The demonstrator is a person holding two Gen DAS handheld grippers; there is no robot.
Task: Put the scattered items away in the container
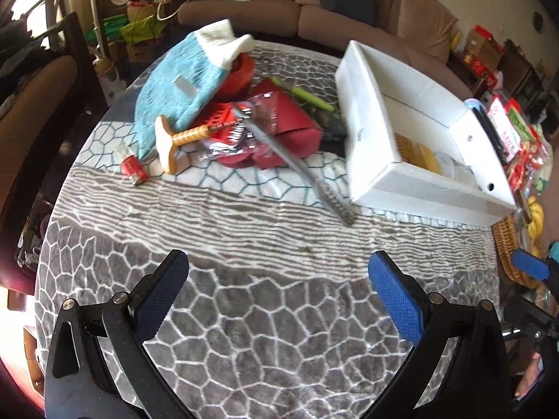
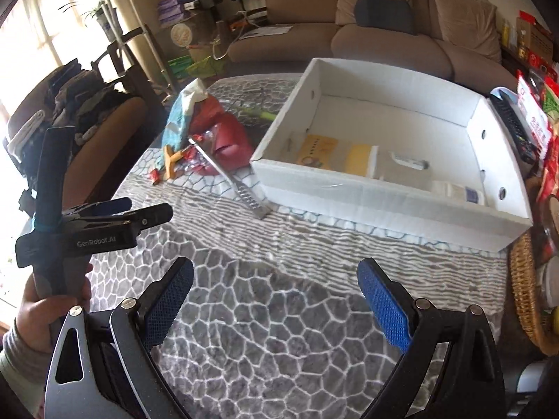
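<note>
We see the white cardboard box [image 2: 391, 195] on the table's right, w/ the scattered pile [image 1: 244, 122] just left of it: teal cloth, red bags, metal tongs [image 1: 300, 167] leaning toward the box. Only the right wrist view shows inside: yellow packets, maybe a small bottle. Left gripper [image 1: 279, 293] and right gripper [image 2: 276, 300] both spread wide, empty.

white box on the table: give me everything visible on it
The white box is a shallow, open-topped rectangular tray that looks like cardboard, with low walls and round holes punched in its side walls. It sits flat on the patterned grey table cover, right of the pile of loose items. Inside are a yellow card, a yellow block and some pale items along the near wall. The metal tongs lie with their toothed tip near its front left corner; contact is unclear. Neither gripper touches it.
</note>
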